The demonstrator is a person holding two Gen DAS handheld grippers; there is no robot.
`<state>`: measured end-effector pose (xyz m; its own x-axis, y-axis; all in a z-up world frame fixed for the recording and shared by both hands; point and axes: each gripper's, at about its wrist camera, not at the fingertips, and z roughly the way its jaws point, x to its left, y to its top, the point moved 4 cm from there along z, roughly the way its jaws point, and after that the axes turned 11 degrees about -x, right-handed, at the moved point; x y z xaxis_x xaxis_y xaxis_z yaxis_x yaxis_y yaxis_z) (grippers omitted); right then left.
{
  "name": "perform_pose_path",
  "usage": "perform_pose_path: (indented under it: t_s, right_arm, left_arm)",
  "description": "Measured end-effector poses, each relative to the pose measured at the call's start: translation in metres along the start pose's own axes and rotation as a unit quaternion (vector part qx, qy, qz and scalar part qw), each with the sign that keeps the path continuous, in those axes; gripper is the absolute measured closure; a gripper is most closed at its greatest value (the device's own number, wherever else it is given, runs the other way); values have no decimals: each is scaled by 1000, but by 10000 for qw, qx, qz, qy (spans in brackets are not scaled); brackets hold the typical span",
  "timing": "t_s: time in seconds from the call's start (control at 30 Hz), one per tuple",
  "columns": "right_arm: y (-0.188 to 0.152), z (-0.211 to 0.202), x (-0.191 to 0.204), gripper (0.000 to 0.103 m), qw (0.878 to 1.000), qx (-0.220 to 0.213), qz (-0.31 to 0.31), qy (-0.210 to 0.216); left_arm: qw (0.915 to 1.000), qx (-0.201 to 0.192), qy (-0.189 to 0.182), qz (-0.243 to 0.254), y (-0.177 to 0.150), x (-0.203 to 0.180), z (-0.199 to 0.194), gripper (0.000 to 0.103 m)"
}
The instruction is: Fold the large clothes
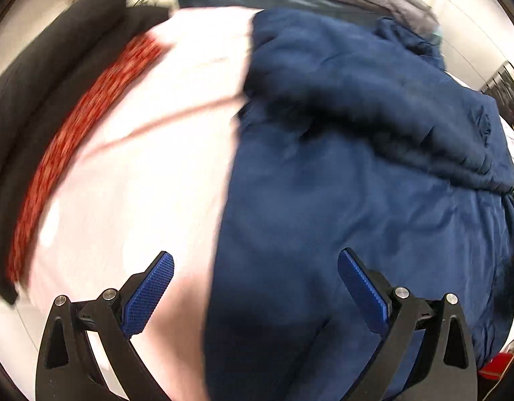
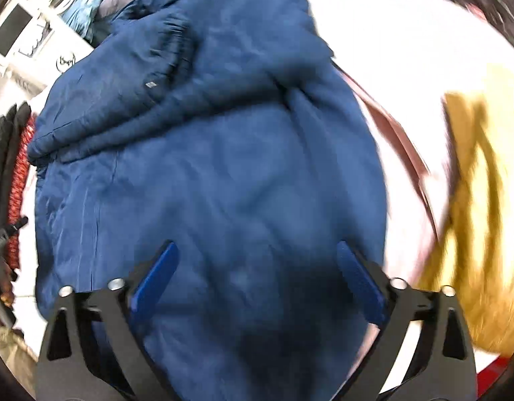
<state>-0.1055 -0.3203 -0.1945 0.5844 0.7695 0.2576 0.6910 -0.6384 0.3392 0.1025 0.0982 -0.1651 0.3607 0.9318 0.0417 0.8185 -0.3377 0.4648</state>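
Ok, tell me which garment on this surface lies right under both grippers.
The dark blue jacket; the black, red-patterned and mustard garments lie off at the sides.

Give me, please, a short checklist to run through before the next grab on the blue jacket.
1. Left gripper open and holding nothing: ok.
2. Right gripper open, nothing pinched: ok.
3. Blue jacket lying on the white surface: ok.
4. Jacket smooth: not ok, a thick fold crosses its upper part.
5. Yellow garment apart from the jacket: ok.
6. Black and red clothes apart from the jacket: ok.
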Motion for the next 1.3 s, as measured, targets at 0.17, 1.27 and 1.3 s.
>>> perform_pose_path:
  t_s: [0.17,1.27,1.3]
  right_arm:
    - [-36,-27,-26,22,9995,54,223,232]
    - [-117,-11,-31,58,9903,1095,360,779]
    - [-116,-14,-30,65,9902,1090,347,801]
  left_arm:
    - [9990,228,-163,-354,-38,35,-12,6]
    - [9688,1142,-2113,-614,-139,-16,-14,33]
    - [9679,1158,-2148,-605,-139,-15,-15,40]
